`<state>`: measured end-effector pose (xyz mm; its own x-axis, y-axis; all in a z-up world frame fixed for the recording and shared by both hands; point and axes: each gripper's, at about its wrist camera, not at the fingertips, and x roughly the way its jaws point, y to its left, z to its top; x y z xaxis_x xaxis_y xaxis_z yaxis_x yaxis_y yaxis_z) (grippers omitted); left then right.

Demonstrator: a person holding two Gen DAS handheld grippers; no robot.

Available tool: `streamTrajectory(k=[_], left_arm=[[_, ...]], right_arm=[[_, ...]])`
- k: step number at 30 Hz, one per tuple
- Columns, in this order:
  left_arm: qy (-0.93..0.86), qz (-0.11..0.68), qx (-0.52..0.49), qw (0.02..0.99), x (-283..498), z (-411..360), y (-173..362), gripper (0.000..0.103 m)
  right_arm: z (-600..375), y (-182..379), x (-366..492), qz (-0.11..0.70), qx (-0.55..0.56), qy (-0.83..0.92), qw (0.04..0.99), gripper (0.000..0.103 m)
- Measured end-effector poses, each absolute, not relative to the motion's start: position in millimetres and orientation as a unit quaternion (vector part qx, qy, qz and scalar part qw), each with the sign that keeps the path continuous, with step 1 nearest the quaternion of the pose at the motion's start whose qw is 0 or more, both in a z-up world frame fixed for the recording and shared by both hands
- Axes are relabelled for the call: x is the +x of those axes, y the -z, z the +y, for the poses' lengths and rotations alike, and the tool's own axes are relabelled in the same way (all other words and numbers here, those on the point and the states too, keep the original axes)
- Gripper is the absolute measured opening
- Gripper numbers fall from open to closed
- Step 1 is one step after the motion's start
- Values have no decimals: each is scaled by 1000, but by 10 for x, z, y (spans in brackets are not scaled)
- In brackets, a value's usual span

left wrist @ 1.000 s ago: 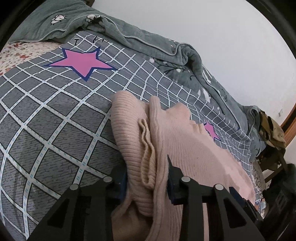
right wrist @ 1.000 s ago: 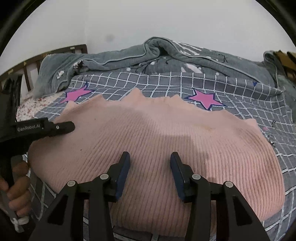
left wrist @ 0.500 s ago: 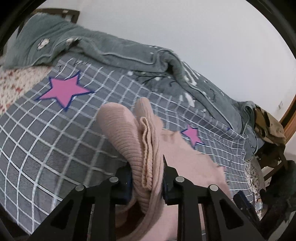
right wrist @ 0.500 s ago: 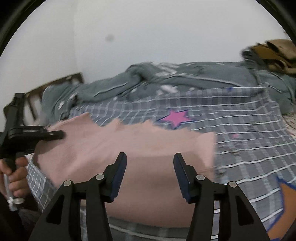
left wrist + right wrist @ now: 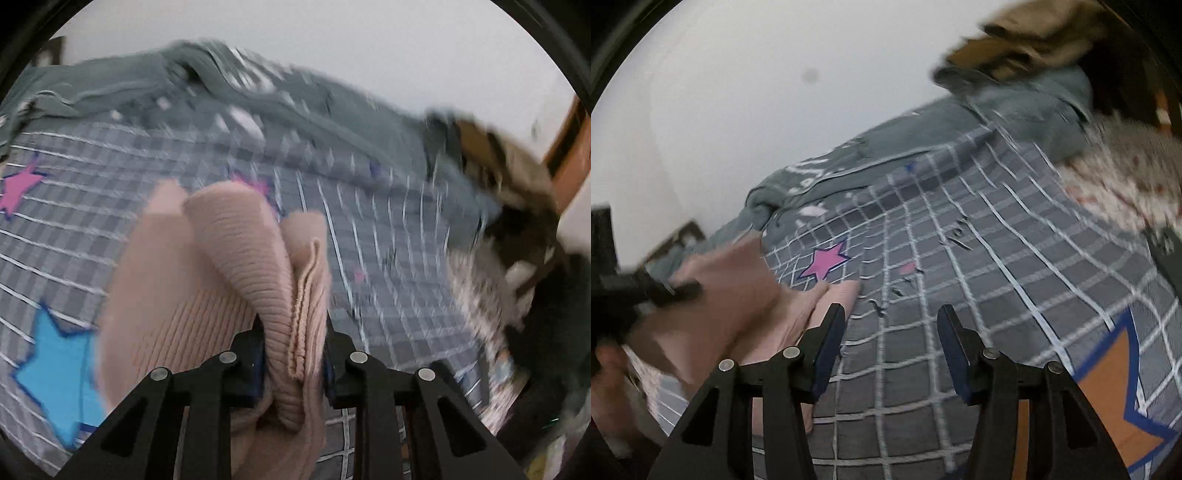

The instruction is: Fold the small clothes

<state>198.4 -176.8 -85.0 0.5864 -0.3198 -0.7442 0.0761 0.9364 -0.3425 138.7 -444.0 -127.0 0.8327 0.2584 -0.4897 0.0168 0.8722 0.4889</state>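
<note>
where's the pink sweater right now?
The pink sweater is bunched in the left tongs, low center in the left wrist view, over the checked bedsheet. In the right wrist view it sits lower left, beside the open right tongs.

From where I stand, no lettering, label, brand or number can be read on anything.

Grey checked bedsheet with stars, rumpled grey-green quilt along white wall.
</note>
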Motion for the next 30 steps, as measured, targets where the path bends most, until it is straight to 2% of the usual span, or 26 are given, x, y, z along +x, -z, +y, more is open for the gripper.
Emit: streamTrajectory(k=[2, 4, 6, 8, 15, 25, 29, 30], left_arm=[[117, 462, -117, 872, 1992, -1942, 1090, 25], [132, 446, -112, 878, 1941, -1989, 1097, 34], [163, 419, -125, 884, 1859, -1894, 984, 54], [178, 399, -139, 889, 1815, -1760, 853, 62], [141, 341, -166, 915, 1727, -967, 656, 68], [105, 385, -195, 896, 1681, -159, 1201, 68], [110, 393, -216, 887, 1654, -9, 1323, 68], [112, 392, -216, 887, 1646, -5, 1327, 68]], right_arm=[[-4439, 1294, 1376, 289, 248, -86, 921, 52], [-4364, 1277, 1343, 289, 220, -80, 928, 52], [-4263, 1252, 1297, 285, 183, -73, 938, 52], [-4205, 1240, 1280, 285, 171, -76, 940, 52], [-3931, 1165, 1270, 275, 174, -134, 936, 52], [-3504, 1036, 1249, 234, 225, -224, 919, 52], [-3178, 1136, 1405, 269, 203, -218, 916, 52], [-3089, 1180, 1446, 285, 180, -206, 919, 48]])
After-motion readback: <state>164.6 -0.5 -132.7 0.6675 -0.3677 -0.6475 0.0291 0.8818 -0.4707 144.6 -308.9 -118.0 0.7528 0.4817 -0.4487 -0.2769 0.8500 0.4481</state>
